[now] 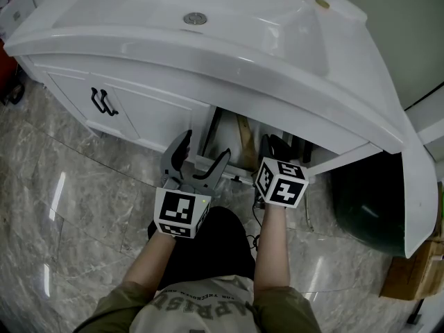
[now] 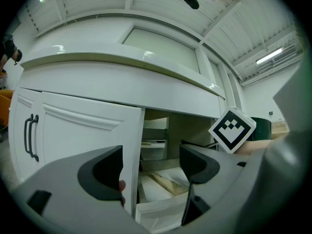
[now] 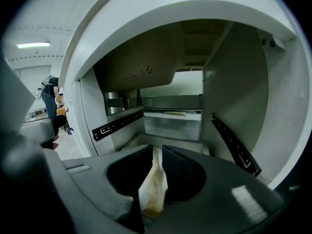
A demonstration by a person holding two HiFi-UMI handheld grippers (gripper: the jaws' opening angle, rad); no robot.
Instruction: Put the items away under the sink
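A white, glossy vanity with a curved sink (image 1: 125, 44) fills the room's middle, standing on a polished grey marble-patterned floor (image 1: 69, 200). The cabinet (image 1: 156, 120) beneath has a panelled door with black bar handles (image 1: 104, 103) at the left, and its right half stands open; inside are smooth white walls, black slide rails (image 3: 117, 123) on both sides, and a shallow white drawer (image 3: 173, 123) at the back.

The left gripper (image 2: 151, 165) hangs level before the door's edge, its grey jaws spread wide with nothing between them. The right gripper (image 3: 157, 162) tilts down at the mouth of the open compartment; its ribbed dark jaws are drawn close and pinch a pale packet (image 3: 152, 189).

The packet is cream, thin and soft-looking, perhaps a paper or foil sachet, though the tight view shows only a strip; it stands on edge between the pads, its lower end toward the camera and its upper end just past the jaw tips, above the cabinet's floor.
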